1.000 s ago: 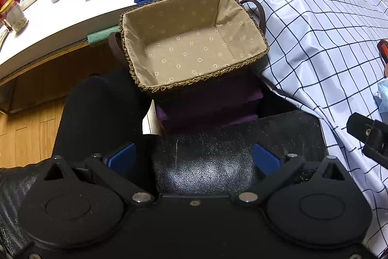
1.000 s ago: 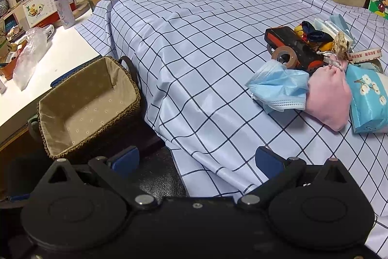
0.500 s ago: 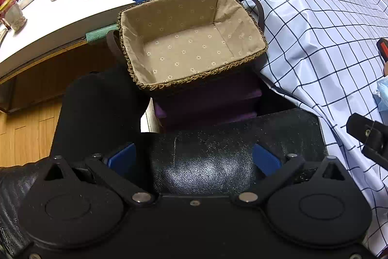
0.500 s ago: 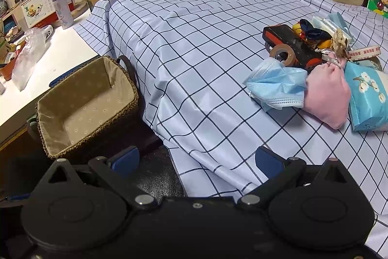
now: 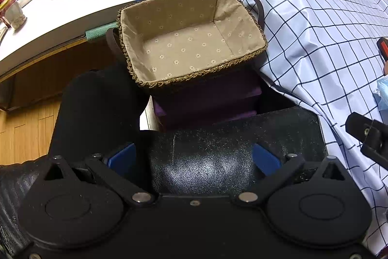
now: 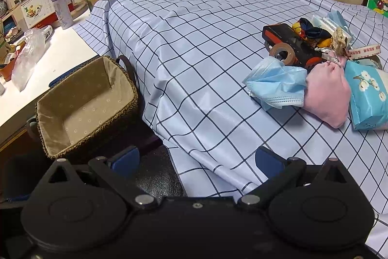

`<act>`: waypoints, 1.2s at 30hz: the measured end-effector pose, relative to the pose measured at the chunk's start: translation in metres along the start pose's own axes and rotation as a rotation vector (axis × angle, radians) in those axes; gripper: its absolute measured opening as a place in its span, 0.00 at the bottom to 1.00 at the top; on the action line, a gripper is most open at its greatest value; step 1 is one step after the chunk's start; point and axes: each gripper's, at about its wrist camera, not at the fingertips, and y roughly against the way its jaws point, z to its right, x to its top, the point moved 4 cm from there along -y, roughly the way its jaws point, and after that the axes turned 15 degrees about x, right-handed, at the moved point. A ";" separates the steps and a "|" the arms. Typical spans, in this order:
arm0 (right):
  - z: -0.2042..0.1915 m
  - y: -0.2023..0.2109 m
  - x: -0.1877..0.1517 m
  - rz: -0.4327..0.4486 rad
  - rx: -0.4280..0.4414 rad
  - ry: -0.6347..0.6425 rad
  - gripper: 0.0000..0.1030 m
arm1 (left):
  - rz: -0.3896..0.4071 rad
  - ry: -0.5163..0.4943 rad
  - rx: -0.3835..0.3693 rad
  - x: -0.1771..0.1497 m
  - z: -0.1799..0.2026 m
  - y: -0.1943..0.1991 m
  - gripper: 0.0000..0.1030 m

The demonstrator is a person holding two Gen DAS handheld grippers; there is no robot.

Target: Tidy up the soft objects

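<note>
An empty woven basket (image 5: 197, 78) with a beige flowered lining sits on purple boxes (image 5: 208, 101), straight ahead of my left gripper (image 5: 194, 158). That gripper is open and holds nothing. On the checked cloth lie a crumpled blue face mask (image 6: 278, 84), a pink soft pouch (image 6: 327, 96) and a blue tissue pack (image 6: 368, 94), ahead and to the right of my right gripper (image 6: 196, 159). The right gripper is open and empty too. In the right wrist view the basket (image 6: 97, 135) stands low at the left.
A black-and-orange device (image 6: 291, 43), a brown tape roll (image 6: 282, 54) and small clutter lie behind the mask. A black leather seat (image 5: 218, 162) is under both grippers. A white counter (image 5: 72, 16) with jars and bags runs along the left.
Both views shift only slightly. Nothing has been taken hold of or moved, and both grippers stay open.
</note>
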 end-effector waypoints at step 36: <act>0.001 -0.003 -0.003 -0.018 -0.009 -0.001 1.00 | -0.011 -0.012 0.010 -0.003 0.000 -0.001 0.96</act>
